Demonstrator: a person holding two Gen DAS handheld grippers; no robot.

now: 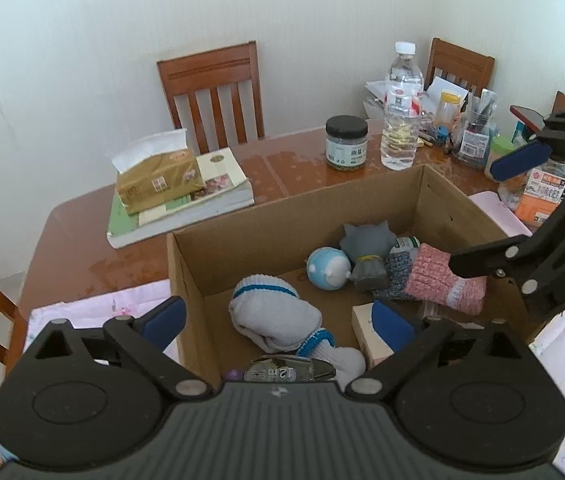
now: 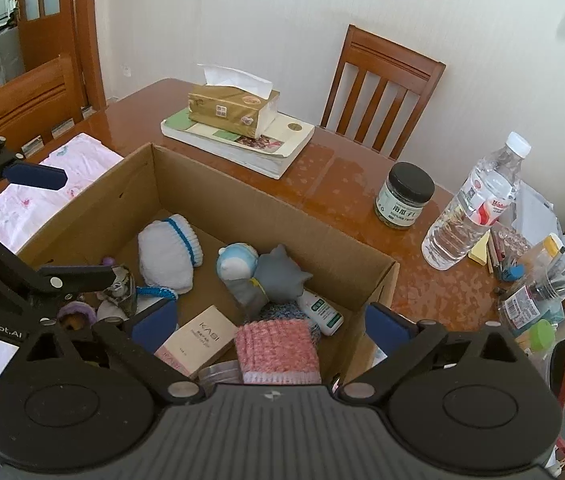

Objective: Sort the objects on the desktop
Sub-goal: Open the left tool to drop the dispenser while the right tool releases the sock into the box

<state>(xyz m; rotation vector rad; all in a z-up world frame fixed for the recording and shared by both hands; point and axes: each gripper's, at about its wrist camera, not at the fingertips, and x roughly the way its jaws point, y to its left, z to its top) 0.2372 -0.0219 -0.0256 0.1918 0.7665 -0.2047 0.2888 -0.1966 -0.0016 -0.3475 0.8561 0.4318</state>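
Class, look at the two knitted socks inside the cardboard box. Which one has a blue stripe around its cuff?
The white sock, lying at the left of the cardboard box in the right wrist view. The other sock is pink, with no blue stripe.

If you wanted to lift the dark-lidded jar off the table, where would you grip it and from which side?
Probably around the jar's labelled glass body, just below the black lid. It stands upright beyond the cardboard box, with the water bottle close on one side, so approach from above the box edge.

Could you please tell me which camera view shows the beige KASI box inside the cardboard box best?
The right wrist view: the beige KASI box lies face up, lettering readable. In the left wrist view only its end shows, behind a blue fingertip.
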